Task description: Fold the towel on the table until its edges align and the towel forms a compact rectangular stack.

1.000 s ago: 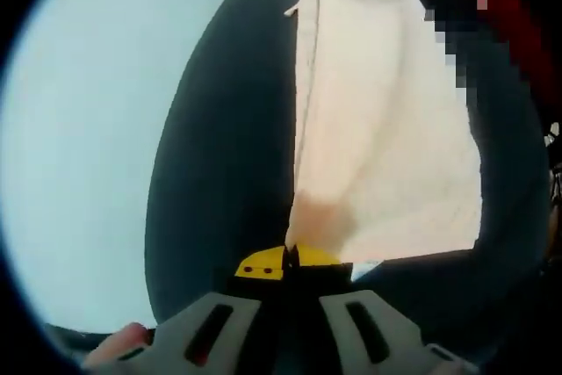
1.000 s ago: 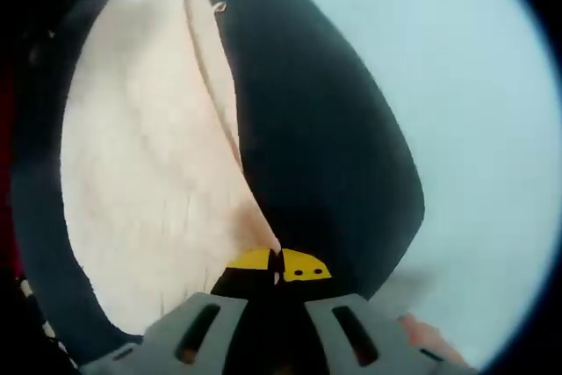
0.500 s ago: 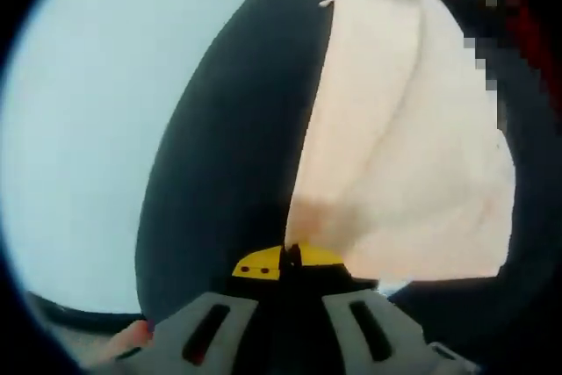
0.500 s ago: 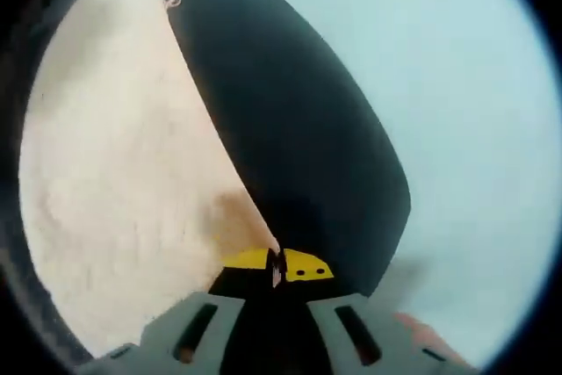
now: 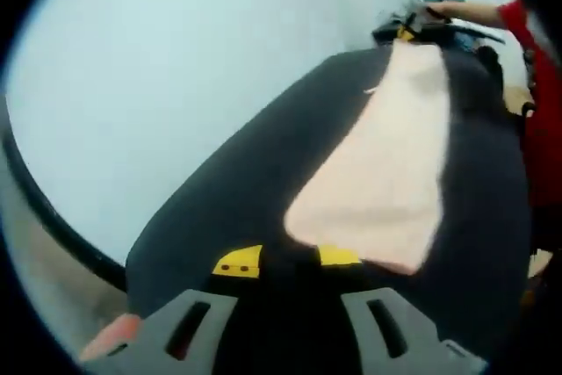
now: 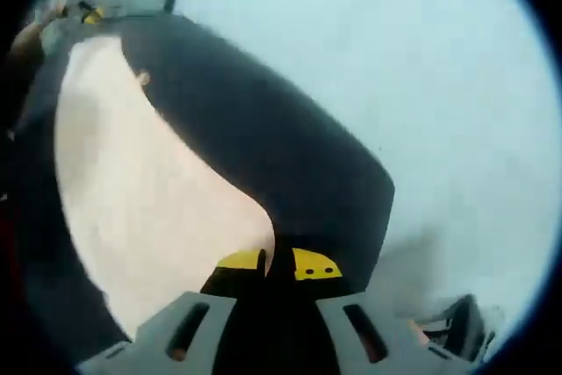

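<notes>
Both grippers stand open over the dark counter point(image 5: 228, 182) — left gripper point(image 5: 288, 259) and right gripper point(image 6: 279, 263) each at 6 o'clock of the flat cream towel point(image 5: 386, 173).

Towel point(image 5: 386, 182) flat on table point(image 5: 219, 208), ahead of both grippers.

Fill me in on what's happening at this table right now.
A person is folding a cream towel on a dark table, working with a handheld gripper in each hand. The towel lies spread flat. The left gripper has its jaws apart, and the towel's near corner lies just ahead of them. The right gripper sits at the towel's opposite end with only a narrow gap between its tips; whether it pinches cloth cannot be told. The towel is not yet a compact stack.
</notes>
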The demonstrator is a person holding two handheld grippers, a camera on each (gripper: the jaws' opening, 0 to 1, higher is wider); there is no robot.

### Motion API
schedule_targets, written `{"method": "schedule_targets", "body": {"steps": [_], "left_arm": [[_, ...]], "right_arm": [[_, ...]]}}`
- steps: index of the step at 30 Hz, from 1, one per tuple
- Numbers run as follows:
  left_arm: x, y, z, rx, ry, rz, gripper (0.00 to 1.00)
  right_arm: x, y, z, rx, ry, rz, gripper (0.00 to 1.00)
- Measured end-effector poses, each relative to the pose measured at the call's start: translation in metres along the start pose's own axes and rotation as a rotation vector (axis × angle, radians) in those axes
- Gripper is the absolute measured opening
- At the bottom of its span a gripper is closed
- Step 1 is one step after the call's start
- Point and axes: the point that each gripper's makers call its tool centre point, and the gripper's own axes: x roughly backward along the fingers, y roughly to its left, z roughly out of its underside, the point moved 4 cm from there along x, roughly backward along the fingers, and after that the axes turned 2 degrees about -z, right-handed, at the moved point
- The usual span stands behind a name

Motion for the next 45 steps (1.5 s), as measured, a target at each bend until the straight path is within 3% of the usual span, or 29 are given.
{"method": "schedule_targets", "body": {"steps": [2, 5, 9, 11, 14, 15, 18, 23, 25, 27, 29, 30, 31, 32, 33, 36, 39, 41, 44, 45], "left_arm": [[0.006, -0.033, -0.017, -0.047, -0.010, 0.058, 0.18], [0.007, -0.069, -0.028, -0.182, 0.031, 0.068, 0.18], [-0.001, -0.093, -0.019, -0.448, 0.112, 0.017, 0.17], [-0.004, -0.088, -0.002, -0.533, 0.180, -0.034, 0.17], [-0.007, -0.102, 0.001, -0.539, 0.179, -0.059, 0.14], [-0.008, -0.088, 0.011, -0.526, 0.171, -0.083, 0.14], [-0.008, -0.086, 0.012, -0.501, 0.133, -0.124, 0.15], [-0.015, -0.087, 0.022, -0.529, 0.175, -0.162, 0.15], [-0.018, -0.087, 0.028, -0.543, 0.196, -0.154, 0.15], [-0.020, -0.084, 0.032, -0.549, 0.197, -0.160, 0.15], [-0.025, -0.091, 0.024, -0.544, 0.183, -0.160, 0.15], [-0.027, -0.091, 0.025, -0.555, 0.183, -0.162, 0.14], [-0.029, -0.090, 0.028, -0.603, 0.215, -0.169, 0.11], [-0.029, -0.091, 0.032, -0.668, 0.267, -0.159, 0.01], [-0.031, -0.089, 0.035, -0.731, 0.292, -0.160, 0.01], [-0.030, -0.091, 0.032, -0.630, 0.245, -0.179, 0.00], [-0.024, -0.085, 0.033, -0.622, 0.248, -0.184, 0.00], [-0.019, -0.085, 0.040, -0.530, 0.213, -0.137, 0.00], [-0.008, -0.073, 0.044, -0.377, 0.156, -0.154, 0.00], [-0.006, -0.074, 0.044, -0.352, 0.128, -0.132, 0.00]], "right_arm": [[0.012, 0.023, -0.003, 0.085, -0.012, -0.061, 0.11], [0.029, 0.050, 0.001, 0.122, -0.011, -0.119, 0.17], [0.053, 0.068, 0.011, 0.220, -0.008, -0.043, 0.21], [0.061, 0.075, 0.018, 0.267, 0.005, -0.001, 0.21], [0.067, 0.097, 0.036, 0.300, 0.019, -0.006, 0.24], [0.068, 0.105, 0.044, 0.311, 0.035, -0.014, 0.24], [0.066, 0.122, 0.062, 0.380, 0.080, -0.006, 0.25], [0.043, 0.125, 0.068, 0.635, 0.126, 0.136, 0.24], [0.033, 0.120, 0.069, 0.666, 0.141, 0.177, 0.23], [0.020, 0.123, 0.072, 0.667, 0.154, 0.162, 0.19], [0.015, 0.124, 0.068, 0.672, 0.151, 0.185, 0.12], [0.013, 0.126, 0.068, 0.671, 0.154, 0.183, 0.07], [0.014, 0.127, 0.068, 0.676, 0.156, 0.179, 0.02], [0.014, 0.128, 0.068, 0.675, 0.152, 0.177, 0.01], [0.016, 0.128, 0.071, 0.681, 0.160, 0.164, 0.01], [0.019, 0.125, 0.074, 0.684, 0.153, 0.130, 0.00], [0.023, 0.117, 0.078, 0.677, 0.169, 0.116, 0.00], [0.025, 0.110, 0.083, 0.676, 0.178, 0.105, 0.00], [0.025, 0.107, 0.091, 0.650, 0.170, 0.080, 0.00], [0.028, 0.106, 0.089, 0.645, 0.168, 0.078, 0.00]]}}
